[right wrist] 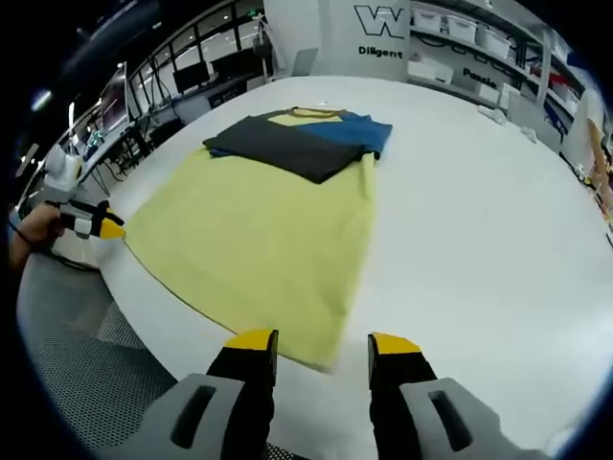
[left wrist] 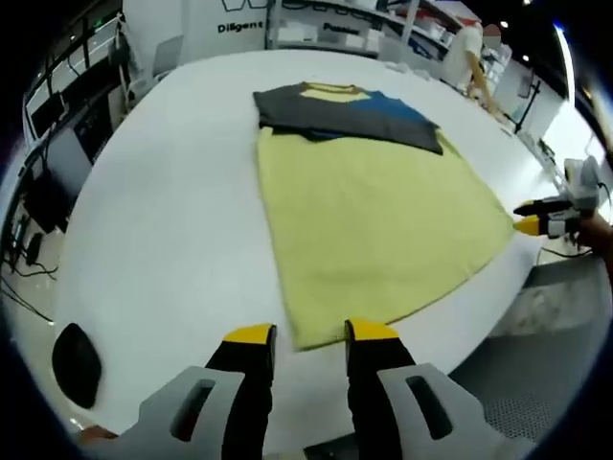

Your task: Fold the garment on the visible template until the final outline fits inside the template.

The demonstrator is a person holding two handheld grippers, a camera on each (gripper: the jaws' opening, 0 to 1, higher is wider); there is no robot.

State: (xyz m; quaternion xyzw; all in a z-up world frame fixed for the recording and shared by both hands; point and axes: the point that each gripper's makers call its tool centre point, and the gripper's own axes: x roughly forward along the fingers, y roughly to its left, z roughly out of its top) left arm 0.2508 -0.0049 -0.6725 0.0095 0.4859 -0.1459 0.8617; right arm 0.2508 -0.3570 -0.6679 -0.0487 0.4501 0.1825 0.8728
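Lengthwise, garment [left wrist: 369,206] stretching away across table [left wrist: 172,220] (collar far end)

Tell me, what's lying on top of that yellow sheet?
A folded dark grey, blue and yellow garment lies across the far end of the yellow sheet. The sheet beneath it is covered.

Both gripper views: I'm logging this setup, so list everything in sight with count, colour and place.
garment: one, yellow with dark grey and blue folded parts at its far end, spread flat on the table.
table: one, white, round-edged, under the garment.
black pad: one, on the table's near edge, left gripper view.
shelving: white, in the background.
left gripper: yellow-tipped, open, at the garment's near corner.
right gripper: yellow-tipped, open, at another corner.
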